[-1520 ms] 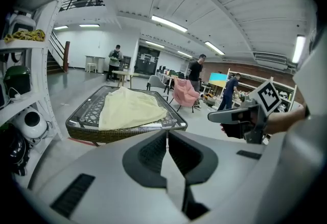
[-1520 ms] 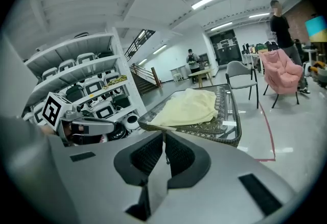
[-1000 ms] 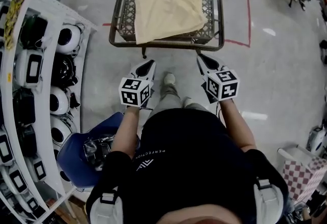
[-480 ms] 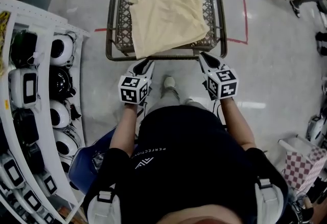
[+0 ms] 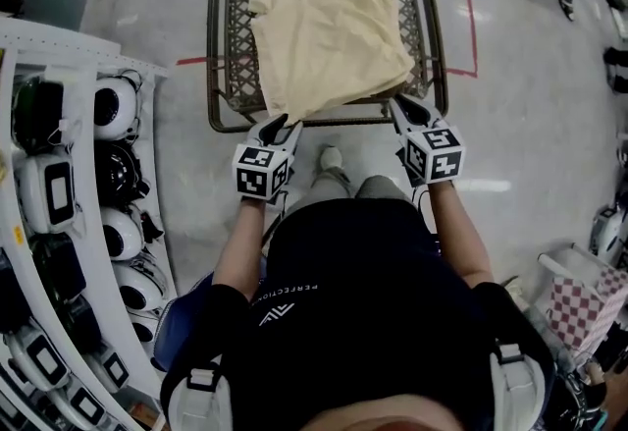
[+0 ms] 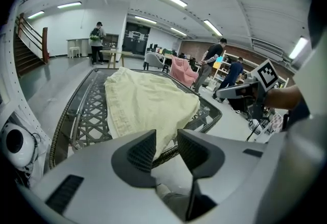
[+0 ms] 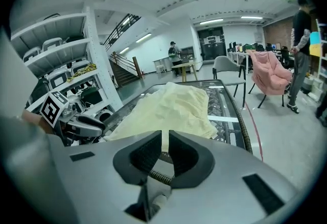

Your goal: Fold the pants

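- Pants (image 5: 329, 22): one pale yellow garment, lying loosely and askew on the table. It covers most of the table's middle and right. Its near edge droops over the table's near rim, and neither tool holds it.
- Table (image 5: 228, 46): low, with a dark woven rim and a lattice top. Bare lattice shows along its left side and at its far right corner. The person stands at its near edge.
- Left tool (image 5: 278, 128): at the table's near rim, toward the left, angled down. Its tip is just beside the drooping edge of the pants. Its jaws stand spread and have just been opening. Nothing is pinched between the pads; cloth and rim show only beyond the gap.
- Right tool (image 5: 410, 108): at the table's near right corner, angled down and close to the near right corner of the pants. Its jaws are pressed almost together, leaving a thin slit with nothing in it.
- Shoe (image 5: 329, 157): light-coloured, on the floor just short of the table's near rim, between the two tools.
- Shelving rack (image 5: 59, 174): white, curved, well to the left of the table. It holds rows of black and white devices.
- Red tape line (image 5: 469, 17): on the floor along the table's right side.
- Checked basket (image 5: 579, 316): red and white, on the floor well to the right of the table and nearer than it.
- Pink chair (image 7: 271, 72): beyond the table's far right side.
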Available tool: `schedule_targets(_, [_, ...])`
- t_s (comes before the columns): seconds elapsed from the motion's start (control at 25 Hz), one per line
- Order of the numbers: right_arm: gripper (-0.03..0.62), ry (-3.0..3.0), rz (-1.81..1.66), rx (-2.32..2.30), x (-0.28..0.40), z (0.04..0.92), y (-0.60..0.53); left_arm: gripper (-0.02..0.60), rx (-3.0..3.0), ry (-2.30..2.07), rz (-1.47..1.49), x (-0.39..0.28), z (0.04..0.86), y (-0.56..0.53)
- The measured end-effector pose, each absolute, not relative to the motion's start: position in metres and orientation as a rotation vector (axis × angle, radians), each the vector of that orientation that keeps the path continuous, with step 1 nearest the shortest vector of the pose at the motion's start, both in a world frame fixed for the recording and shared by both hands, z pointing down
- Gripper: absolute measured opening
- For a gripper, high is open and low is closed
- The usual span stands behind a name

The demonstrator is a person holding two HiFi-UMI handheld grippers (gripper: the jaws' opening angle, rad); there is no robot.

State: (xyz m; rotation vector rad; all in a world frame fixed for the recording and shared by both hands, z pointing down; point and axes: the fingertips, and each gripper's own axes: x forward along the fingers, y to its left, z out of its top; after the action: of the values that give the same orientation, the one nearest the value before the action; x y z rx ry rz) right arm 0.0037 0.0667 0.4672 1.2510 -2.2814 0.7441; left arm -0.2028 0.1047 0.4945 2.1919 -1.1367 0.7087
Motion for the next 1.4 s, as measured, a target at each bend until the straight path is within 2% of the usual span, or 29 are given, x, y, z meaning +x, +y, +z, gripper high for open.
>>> schedule_targets(0.2, [0.050,-2.228,0.778,1.249,0.005,0.478,0.059,0.146,2.177,-1.076,0.769,-0.210,0.512,0.099])
schedule_targets(0.24, [0.066,-2.218,0.786,1.238,0.006,0.481,0.058,0.147,2.169,-1.067,0.774,-0.210,0.515,0.099])
schedule_targets(0.32, [0.145,-2.199,0.792,1.206,0.008,0.488,0.055,0.157,2.161,-1.047,0.794,-0.209,0.520,0.100])
schedule_targets(0.52, [0.180,-2.178,0.746,1.125,0.015,0.503,0.033,0.178,2.127,-1.030,0.846,-0.209,0.529,0.097])
schedule_targets(0.88, [0.219,-2.154,0.678,0.910,0.029,0.524,-0.002,0.189,2.005,-1.056,0.888,-0.211,0.541,0.082])
schedule_targets(1.4, [0.232,-2.102,0.643,0.682,0.027,0.567,-0.013,0.223,1.894,-1.062,0.931,-0.193,0.558,0.073])
